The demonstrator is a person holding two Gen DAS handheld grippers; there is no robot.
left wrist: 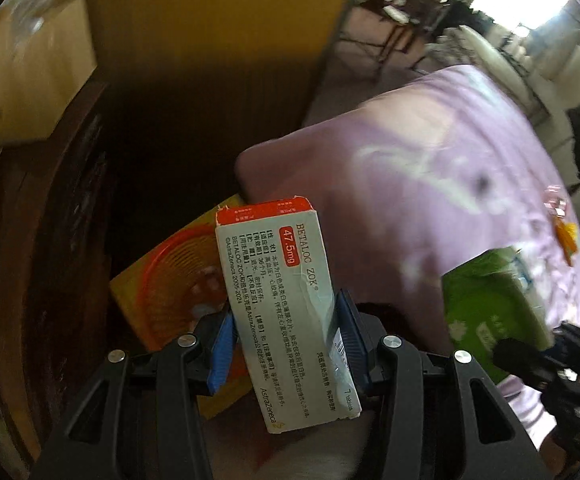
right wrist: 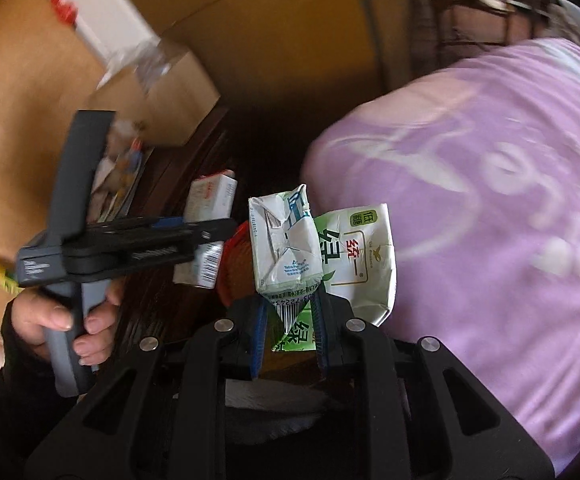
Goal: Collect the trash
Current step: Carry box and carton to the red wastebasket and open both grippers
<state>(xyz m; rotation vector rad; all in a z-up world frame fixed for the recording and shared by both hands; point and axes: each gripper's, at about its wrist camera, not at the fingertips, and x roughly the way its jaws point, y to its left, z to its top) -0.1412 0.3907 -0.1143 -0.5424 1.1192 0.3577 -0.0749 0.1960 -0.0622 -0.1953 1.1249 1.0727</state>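
My left gripper is shut on a white and red medicine box labelled Betaloc ZOK and holds it in the air. An orange basket on a yellow sheet lies below and behind the box. My right gripper is shut on a crumpled green and white drink carton. The carton also shows at the right of the left wrist view. The left gripper with the medicine box shows at the left of the right wrist view, held by a hand.
A large purple bag or cloth fills the right side, also in the right wrist view. A cardboard box sits on a dark wooden surface at the left. Papers and small items lie there.
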